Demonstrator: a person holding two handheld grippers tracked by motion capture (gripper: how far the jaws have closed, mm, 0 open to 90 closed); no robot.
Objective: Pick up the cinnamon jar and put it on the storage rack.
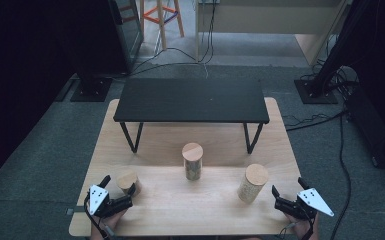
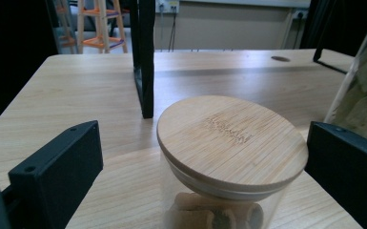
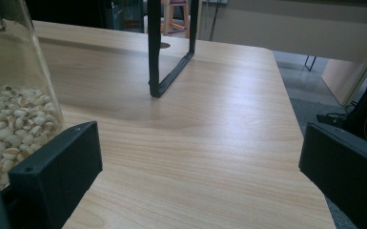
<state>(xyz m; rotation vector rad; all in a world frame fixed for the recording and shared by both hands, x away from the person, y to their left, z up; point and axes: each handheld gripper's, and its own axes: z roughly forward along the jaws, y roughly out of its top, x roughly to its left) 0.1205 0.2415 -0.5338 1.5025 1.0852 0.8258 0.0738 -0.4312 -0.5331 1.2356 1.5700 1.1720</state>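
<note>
Three glass jars with bamboo lids stand on the wooden table (image 1: 180,210): a short jar (image 1: 128,181) at the left, a taller jar (image 1: 192,161) in the middle, and a jar of pale grains (image 1: 252,183) at the right. My left gripper (image 1: 116,192) is open at the table's front left, and the short jar (image 2: 231,138) stands close between its jaws, untouched. My right gripper (image 1: 288,188) is open at the front right, just right of the grain jar (image 3: 9,105), with only bare table between its jaws.
A black low shelf (image 1: 190,100) on thin legs spans the back half of the table; one leg (image 2: 145,57) rises just behind the short jar, another leg frame (image 3: 155,47) ahead of my right gripper. The middle jar's wall (image 2: 362,95) is at the right edge. Cables lie on the floor.
</note>
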